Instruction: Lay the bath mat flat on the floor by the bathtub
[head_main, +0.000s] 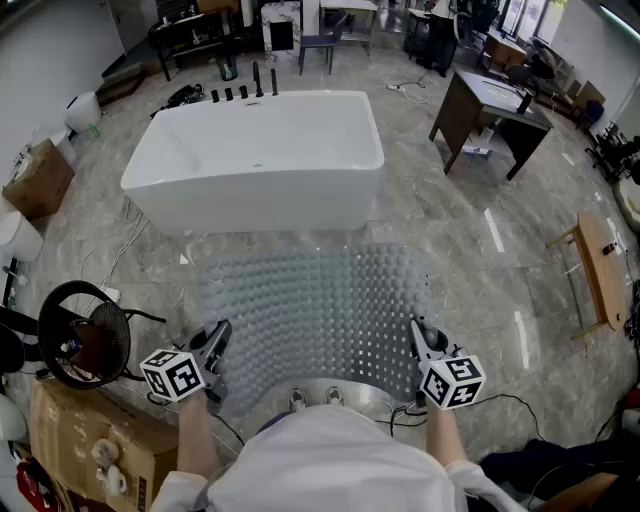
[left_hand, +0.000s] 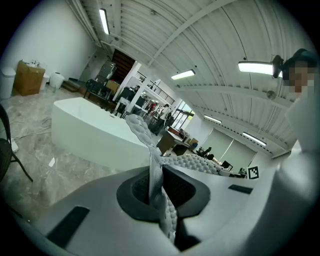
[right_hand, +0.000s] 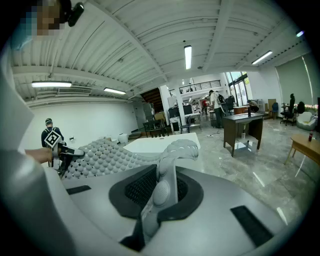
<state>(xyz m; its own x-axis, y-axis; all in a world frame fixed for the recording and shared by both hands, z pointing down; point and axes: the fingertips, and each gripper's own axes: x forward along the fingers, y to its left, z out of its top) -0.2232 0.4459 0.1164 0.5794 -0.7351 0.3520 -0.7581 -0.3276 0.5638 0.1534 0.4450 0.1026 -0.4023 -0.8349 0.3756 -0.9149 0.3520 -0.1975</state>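
Bath mat (head_main: 315, 300), translucent grey and bumpy, is spread out over marble floor (head_main: 480, 260). White bathtub (head_main: 260, 160) is at the mat's 12 o'clock, and the far edge sits just beside the tub base. Can't tell if that edge touches the floor.

Left gripper (head_main: 220, 338) is at the mat's 8 o'clock, jaws closed tight on the near left corner. In the left gripper view the mat (left_hand: 150, 145) runs up from between the jaws (left_hand: 155, 186).

Right gripper (head_main: 418, 338) is at 4 o'clock, jaws likewise clamped on the near right corner. In the right gripper view the edge (right_hand: 172, 150) is pinched between them (right_hand: 162, 187).

Black fan (head_main: 85, 345) is at the mat's 9 o'clock, cardboard box (head_main: 95, 440) at 7, dark desk (head_main: 490, 115) at 2, wooden bench (head_main: 598, 270) at 3.
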